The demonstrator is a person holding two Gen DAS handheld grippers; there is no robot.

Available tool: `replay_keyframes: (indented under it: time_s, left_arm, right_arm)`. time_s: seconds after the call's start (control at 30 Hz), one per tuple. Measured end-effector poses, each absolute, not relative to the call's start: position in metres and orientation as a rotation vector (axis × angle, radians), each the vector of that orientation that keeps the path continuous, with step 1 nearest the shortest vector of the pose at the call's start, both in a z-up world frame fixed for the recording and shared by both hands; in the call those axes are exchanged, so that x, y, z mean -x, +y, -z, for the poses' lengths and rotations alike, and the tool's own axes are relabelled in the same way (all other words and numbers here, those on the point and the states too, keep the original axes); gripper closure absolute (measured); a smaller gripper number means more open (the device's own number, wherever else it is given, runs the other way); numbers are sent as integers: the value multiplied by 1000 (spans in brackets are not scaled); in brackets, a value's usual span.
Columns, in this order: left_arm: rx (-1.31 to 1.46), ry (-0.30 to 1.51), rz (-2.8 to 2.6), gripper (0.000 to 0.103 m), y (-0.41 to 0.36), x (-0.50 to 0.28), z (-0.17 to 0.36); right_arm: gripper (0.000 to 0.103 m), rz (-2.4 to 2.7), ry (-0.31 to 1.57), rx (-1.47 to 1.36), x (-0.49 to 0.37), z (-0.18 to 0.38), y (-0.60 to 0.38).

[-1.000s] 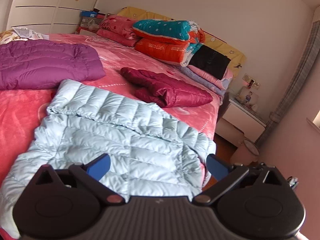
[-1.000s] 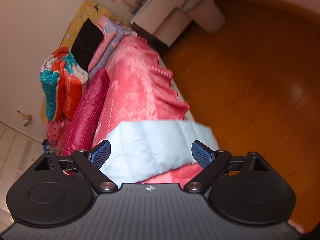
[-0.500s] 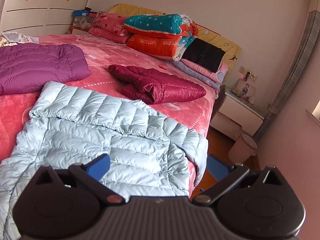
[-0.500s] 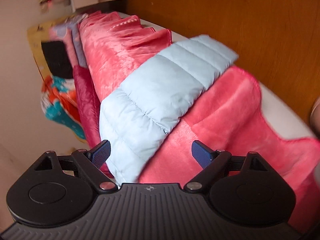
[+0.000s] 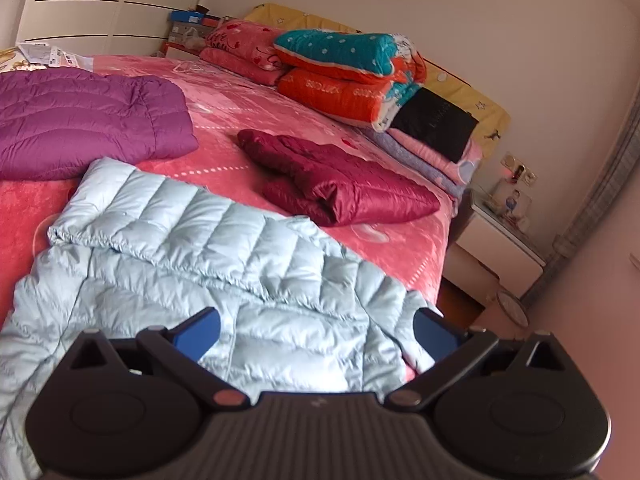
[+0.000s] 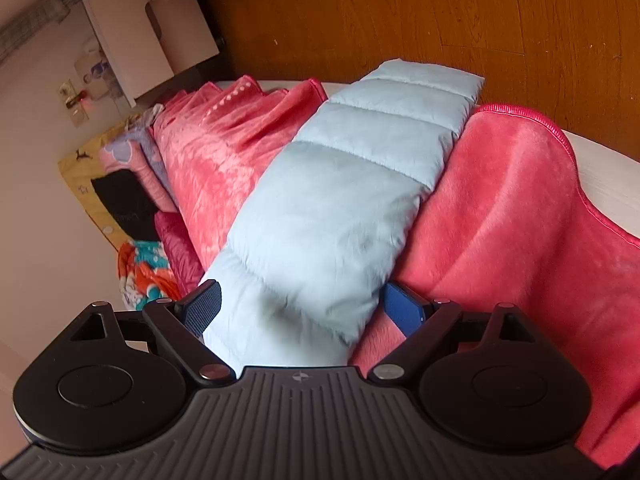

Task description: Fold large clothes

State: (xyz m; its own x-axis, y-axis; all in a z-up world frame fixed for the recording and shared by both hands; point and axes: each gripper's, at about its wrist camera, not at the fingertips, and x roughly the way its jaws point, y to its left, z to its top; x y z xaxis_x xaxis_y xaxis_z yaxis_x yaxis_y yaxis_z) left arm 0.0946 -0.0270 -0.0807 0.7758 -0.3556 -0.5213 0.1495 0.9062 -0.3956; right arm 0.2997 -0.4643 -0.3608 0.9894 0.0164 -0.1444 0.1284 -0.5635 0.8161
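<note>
A pale blue quilted down jacket [image 5: 192, 264] lies spread on the pink bed, one sleeve folded across its upper part. My left gripper [image 5: 316, 330] hovers open just above the jacket's body, nothing between its blue pads. In the right wrist view the jacket's other sleeve [image 6: 352, 168] hangs over the bed's side toward the wooden floor. My right gripper [image 6: 302, 308] is open and straddles that sleeve near the shoulder, one pad on each side, not closed on it.
A purple down jacket [image 5: 80, 120] lies at the far left and a folded maroon jacket [image 5: 340, 184] mid-bed. Stacked quilts and pillows [image 5: 352, 72] line the headboard. A white nightstand [image 5: 496, 248] and a bin [image 5: 512, 308] stand beside the bed; wooden floor [image 6: 440, 12] below.
The right gripper swung down and closed in on the hanging sleeve, which now lies between its open fingers. The left gripper shifted slightly over the jacket and stayed open.
</note>
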Motion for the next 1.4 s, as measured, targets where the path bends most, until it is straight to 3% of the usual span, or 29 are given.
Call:
replay_keyframes:
  time_s: [0.27, 0.37, 0.5, 0.53, 0.67, 0.9, 1.17, 1.27, 1.4]
  left_arm:
    - [350, 616, 229, 1, -8, -128, 101]
    - [367, 616, 196, 1, 7, -140, 111]
    - [392, 606, 153, 1, 28, -154, 122]
    - [394, 603, 143, 1, 33, -158, 125]
    - [410, 580, 106, 1, 53, -171, 135]
    - [497, 573, 67, 1, 88, -192, 149]
    - [585, 549, 32, 1, 130, -207, 154]
    - [615, 535, 26, 1, 146, -210, 155]
    - [682, 502, 19, 1, 171, -210, 159]
  right_arm:
    - [2, 209, 84, -2119, -323, 362, -478]
    - [20, 225, 71, -2083, -326, 357, -483]
    - [54, 228, 45, -2049, -328, 351, -490]
    - [57, 227, 44, -2016, -329, 345, -493]
    - [60, 219, 79, -1781, -337, 306, -505]
    - [74, 190, 77, -1279, -350, 194, -490]
    - [78, -94, 45, -569, -375, 51, -350]
    - [78, -213, 66, -265, -383, 35, -268]
    - [79, -379, 141, 97, -388, 56, -171]
